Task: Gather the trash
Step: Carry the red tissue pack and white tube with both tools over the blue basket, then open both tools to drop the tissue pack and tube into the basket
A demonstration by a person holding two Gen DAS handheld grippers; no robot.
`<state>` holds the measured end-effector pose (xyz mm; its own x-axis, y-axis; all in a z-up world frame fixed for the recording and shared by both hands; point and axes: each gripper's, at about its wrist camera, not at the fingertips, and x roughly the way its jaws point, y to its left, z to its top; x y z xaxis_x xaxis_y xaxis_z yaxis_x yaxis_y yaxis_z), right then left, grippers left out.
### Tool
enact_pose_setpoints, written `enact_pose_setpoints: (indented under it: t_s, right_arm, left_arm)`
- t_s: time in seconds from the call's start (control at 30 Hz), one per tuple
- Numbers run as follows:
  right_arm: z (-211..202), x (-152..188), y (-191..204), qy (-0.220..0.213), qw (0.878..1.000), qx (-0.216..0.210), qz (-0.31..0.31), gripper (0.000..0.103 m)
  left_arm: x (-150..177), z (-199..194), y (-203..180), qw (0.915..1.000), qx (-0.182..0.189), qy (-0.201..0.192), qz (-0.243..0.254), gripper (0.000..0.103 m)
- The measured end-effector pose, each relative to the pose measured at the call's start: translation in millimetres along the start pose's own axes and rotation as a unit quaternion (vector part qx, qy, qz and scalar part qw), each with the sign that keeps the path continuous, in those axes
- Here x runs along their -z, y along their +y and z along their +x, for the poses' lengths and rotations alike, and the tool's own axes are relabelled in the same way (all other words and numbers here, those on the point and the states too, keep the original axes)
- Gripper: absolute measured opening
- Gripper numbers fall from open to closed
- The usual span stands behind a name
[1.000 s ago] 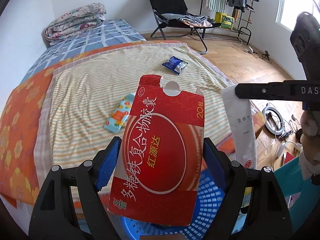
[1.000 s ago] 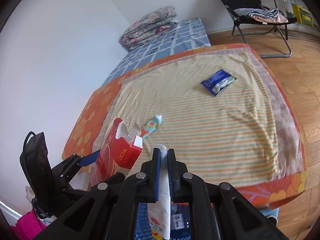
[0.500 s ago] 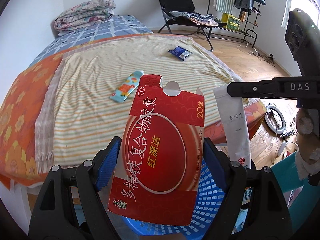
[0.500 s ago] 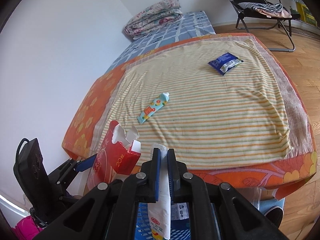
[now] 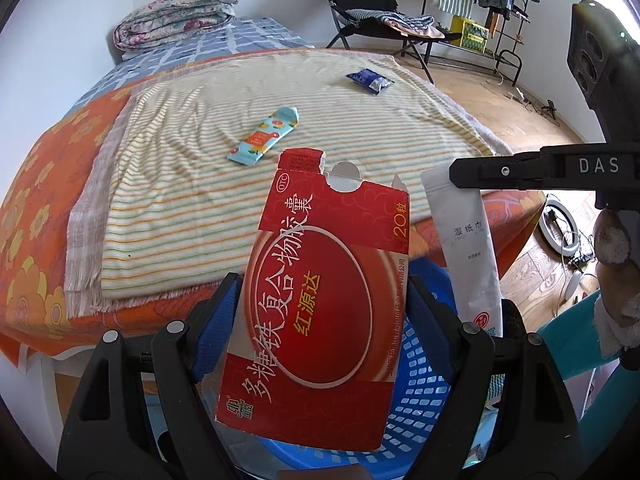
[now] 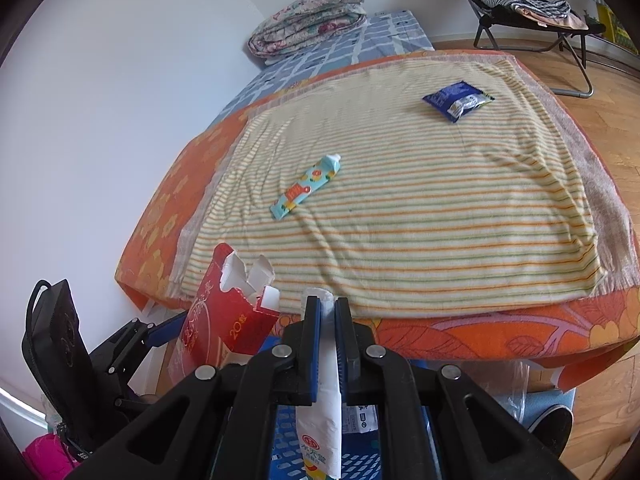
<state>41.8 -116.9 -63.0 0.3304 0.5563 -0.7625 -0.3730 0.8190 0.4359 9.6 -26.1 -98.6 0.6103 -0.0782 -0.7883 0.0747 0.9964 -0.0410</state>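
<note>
My left gripper (image 5: 320, 304) is shut on a red medicine box (image 5: 324, 296) with a torn top, held above a blue plastic basket (image 5: 420, 392). The box also shows in the right wrist view (image 6: 224, 316). My right gripper (image 6: 327, 312) is shut on a white wet-wipe packet (image 6: 324, 420), which hangs down over the basket (image 6: 360, 460); the packet also shows in the left wrist view (image 5: 468, 252). A light-blue wrapper (image 5: 264, 140) and a dark-blue snack packet (image 5: 370, 79) lie on the striped blanket (image 5: 360, 136).
The bed has an orange floral sheet (image 5: 36, 184) and a folded quilt (image 5: 176, 16) at its head. A black folding chair (image 5: 376, 12) and a clothes rack (image 5: 492, 4) stand on the wooden floor beyond. A ring light (image 5: 560, 228) lies on the floor at right.
Both grippers have drawn back from the bed with their loads, so the bed edge and the blue basket show more. Both grips are unchanged.
</note>
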Motion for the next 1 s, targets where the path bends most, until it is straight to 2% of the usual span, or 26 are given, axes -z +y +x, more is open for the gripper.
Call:
enact_pose_setpoints:
  t_s: [0.23,0.53,0.7,0.73,0.77,0.83,0.9,0.97,1.0]
  right_arm:
    - [7,6,0,0.008,1.000,-0.002,-0.003,0.005]
    - [0,0,-5,-0.017,1.000,-0.004,0.008,0.005]
    - [4,3,-6,-0.010,1.000,-0.002,0.006,0.012]
    - [4,4,-7,-0.010,1.000,-0.001,0.007,0.018]
    - [4,4,-7,-0.009,1.000,0.001,0.008,0.033]
    - [3,4,-8,-0.011,1.000,0.002,0.011,0.045]
    - [2,3,-10,-0.011,1.000,0.003,0.014,0.047]
    - [2,3,-12,-0.011,1.000,0.003,0.017,0.058]
    - [1,3,-13,-0.012,1.000,0.004,0.019,0.059]
  left_arm:
    - [4,8,-4,0.9999,-0.006,0.007,0.008,0.083]
    - [5,12,-3,0.9999,0.000,0.011,0.001,0.083]
    - [5,14,-1,0.9998,-0.002,0.018,-0.004,0.084]
    - [5,16,-1,0.9997,-0.001,0.022,-0.006,0.085]
    - [6,16,-1,0.9997,0.001,0.025,-0.006,0.085]
    - [6,18,-1,0.9995,0.002,0.030,-0.006,0.085]
    - [7,21,-2,0.9993,0.003,0.037,-0.004,0.085]
    - [8,23,-3,0.9991,0.006,0.042,-0.004,0.085]
    - [9,24,-2,0.9990,0.006,0.043,-0.005,0.085]
